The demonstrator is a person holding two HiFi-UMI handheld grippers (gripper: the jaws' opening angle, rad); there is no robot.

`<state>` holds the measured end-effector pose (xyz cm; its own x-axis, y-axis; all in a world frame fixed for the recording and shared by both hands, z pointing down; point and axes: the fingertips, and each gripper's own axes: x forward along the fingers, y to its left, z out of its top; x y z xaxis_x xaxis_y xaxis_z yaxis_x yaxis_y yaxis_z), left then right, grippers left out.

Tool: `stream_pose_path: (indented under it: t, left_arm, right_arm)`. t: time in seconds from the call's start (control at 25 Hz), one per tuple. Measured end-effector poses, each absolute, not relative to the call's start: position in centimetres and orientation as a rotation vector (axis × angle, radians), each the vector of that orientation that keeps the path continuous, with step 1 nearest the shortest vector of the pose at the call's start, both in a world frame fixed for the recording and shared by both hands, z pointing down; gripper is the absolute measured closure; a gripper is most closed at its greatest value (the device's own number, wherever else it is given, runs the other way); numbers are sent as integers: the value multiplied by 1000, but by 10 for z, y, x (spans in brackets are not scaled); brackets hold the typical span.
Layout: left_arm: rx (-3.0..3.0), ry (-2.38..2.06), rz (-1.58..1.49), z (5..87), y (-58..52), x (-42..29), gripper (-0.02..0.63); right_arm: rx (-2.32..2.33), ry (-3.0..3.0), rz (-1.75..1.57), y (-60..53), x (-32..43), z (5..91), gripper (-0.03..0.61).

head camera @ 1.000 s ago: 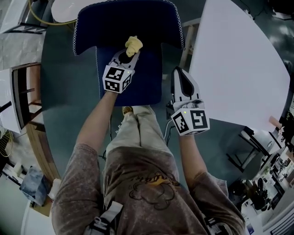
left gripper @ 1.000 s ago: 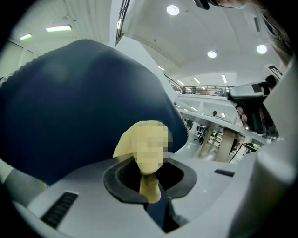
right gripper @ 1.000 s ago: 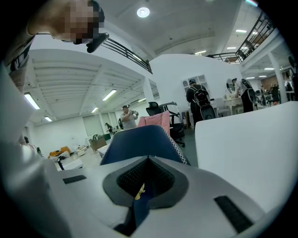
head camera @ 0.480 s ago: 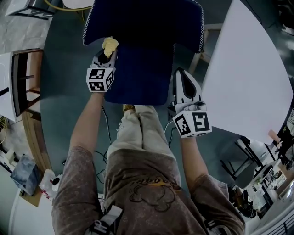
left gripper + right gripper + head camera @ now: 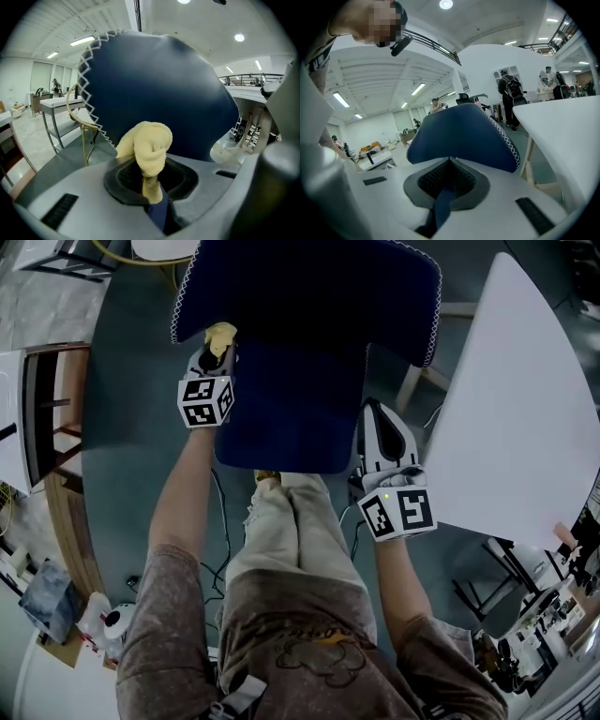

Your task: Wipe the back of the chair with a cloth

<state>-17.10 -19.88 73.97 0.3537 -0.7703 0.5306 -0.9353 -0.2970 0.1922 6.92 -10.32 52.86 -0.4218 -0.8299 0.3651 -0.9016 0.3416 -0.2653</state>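
The dark blue chair has white zigzag stitching round its back (image 5: 309,287), and its seat (image 5: 291,399) lies below that in the head view. My left gripper (image 5: 217,351) is shut on a bunched yellow cloth (image 5: 221,336) at the back's lower left edge. In the left gripper view the cloth (image 5: 146,143) stands up between the jaws, close in front of the chair back (image 5: 164,89). My right gripper (image 5: 373,409) is shut with nothing in it, beside the seat's right edge. Its own view shows the chair back (image 5: 459,136) ahead.
A white table (image 5: 525,399) stands close on the right, its leg near the chair. A wooden shelf (image 5: 52,427) runs along the left. The person's legs (image 5: 291,521) are just in front of the seat. Several people stand far off (image 5: 508,93).
My left gripper has carried the cloth from the middle of the chair leftward to the back's left edge. The right gripper has stayed by the seat's right side.
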Motion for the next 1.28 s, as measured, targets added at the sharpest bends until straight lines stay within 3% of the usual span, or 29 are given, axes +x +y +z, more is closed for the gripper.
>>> stream_pose_path:
  t: [0.36,1.28]
  left_arm:
    - [2187,-1425,456,752,-213,-136,549]
    - [2423,-819,461,752,-202,95,549]
  right_arm:
    - [1621,-2424,644,-108,73,544,554]
    - [1677,-2391,695,-76,81,546,554]
